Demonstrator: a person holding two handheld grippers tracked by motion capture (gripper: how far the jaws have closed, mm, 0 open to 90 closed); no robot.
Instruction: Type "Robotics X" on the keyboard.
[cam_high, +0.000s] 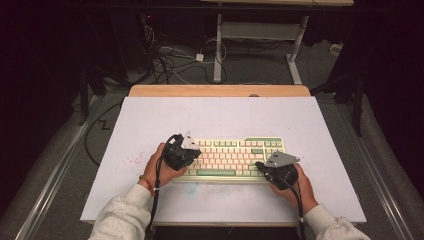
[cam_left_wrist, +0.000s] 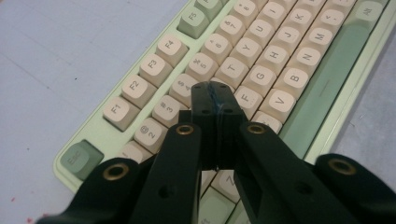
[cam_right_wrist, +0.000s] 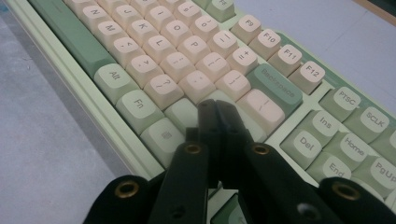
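A pale green keyboard (cam_high: 231, 159) with cream and green keycaps lies near the front middle of the white table top. My left gripper (cam_high: 186, 150) is over its left end, jaws shut with nothing between them; in the left gripper view the left gripper's tips (cam_left_wrist: 214, 87) hover close above the keyboard's (cam_left_wrist: 322, 88) letter keys near the number row. My right gripper (cam_high: 272, 167) is over the keyboard's right front part, also shut and empty; in the right gripper view the right gripper's tips (cam_right_wrist: 215, 106) sit low over the keyboard's (cam_right_wrist: 74, 35) keys near Backspace (cam_right_wrist: 275, 83).
The white table top (cam_high: 150, 120) has a wooden strip (cam_high: 220, 90) along its far edge. Faint red specks mark the board left of the keyboard. Beyond the table, cables (cam_high: 165, 57) and a desk's white legs (cam_high: 218, 50) stand on the grey floor.
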